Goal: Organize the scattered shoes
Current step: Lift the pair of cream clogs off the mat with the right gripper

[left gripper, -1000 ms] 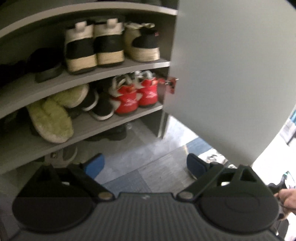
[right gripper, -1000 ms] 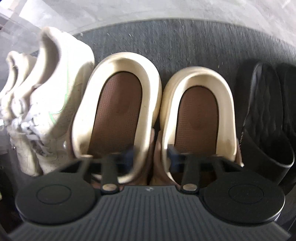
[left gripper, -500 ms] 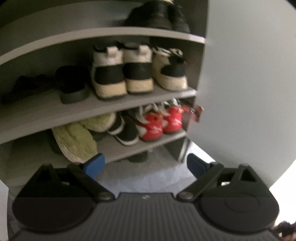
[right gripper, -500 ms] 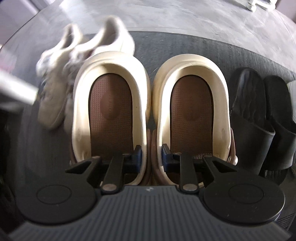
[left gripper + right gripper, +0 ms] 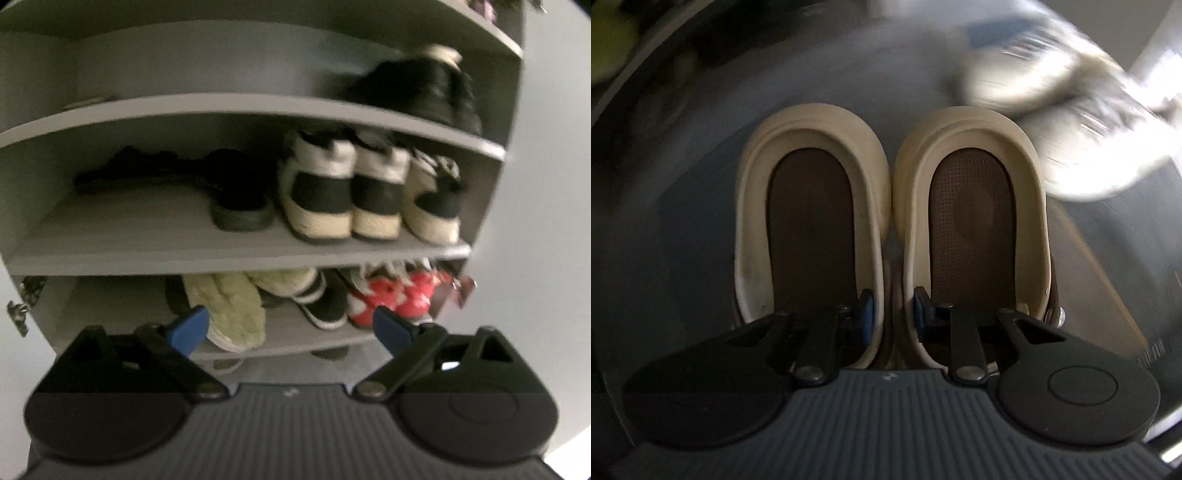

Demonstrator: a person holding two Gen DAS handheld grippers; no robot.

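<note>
Two cream slippers (image 5: 890,236) are getting carried pinched together in the right gripper (image 5: 892,314), left gripper (image 5: 288,328) hanging open and empty, next probably needing a free shelf (image 5: 122,225) spot around 10 o'clock.

Smooth matt rubbery slippers (image 5: 894,221); fuzzy green slippers (image 5: 229,310); matt grey shelves (image 5: 147,251).

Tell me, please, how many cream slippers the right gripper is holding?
2: one cream slipper on the left, the other on the right, their inner walls pinched together between the fingers. None seem hidden.
</note>
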